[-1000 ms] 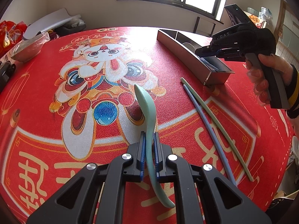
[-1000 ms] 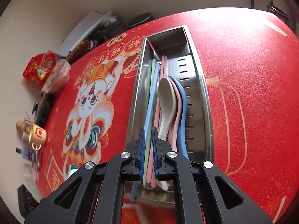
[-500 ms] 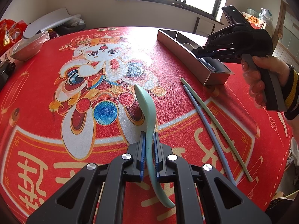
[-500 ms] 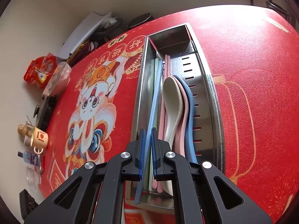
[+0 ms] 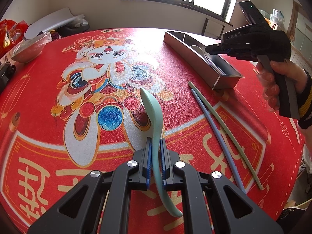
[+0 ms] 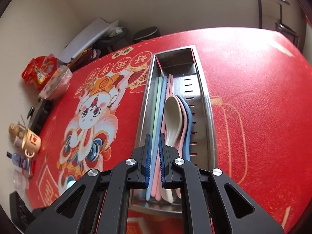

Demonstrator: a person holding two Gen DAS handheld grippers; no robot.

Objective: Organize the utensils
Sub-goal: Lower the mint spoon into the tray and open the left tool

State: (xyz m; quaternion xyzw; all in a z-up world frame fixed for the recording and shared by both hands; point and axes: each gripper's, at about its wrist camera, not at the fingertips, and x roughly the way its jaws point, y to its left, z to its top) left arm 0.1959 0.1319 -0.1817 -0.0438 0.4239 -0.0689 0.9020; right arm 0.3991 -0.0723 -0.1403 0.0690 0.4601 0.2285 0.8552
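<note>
Our right tongs (image 6: 154,146) are opening above the tray (image 6: 209,105), the blue chopstick (image 6: 159,117) now released inside. Our left tongs (image 5: 156,146) stay clenched on the green spoon (image 5: 154,113); two chopsticks (image 5: 220,128) remain on the surface (image 5: 39,97).

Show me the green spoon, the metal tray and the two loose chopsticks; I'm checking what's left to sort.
green spoon (image 5: 154,115), left wrist view, on its bowl.
metal tray (image 6: 206,101), right wrist view, on its right rim.
loose chopsticks (image 5: 216,130), left wrist view, on the blue one's shaft.
</note>
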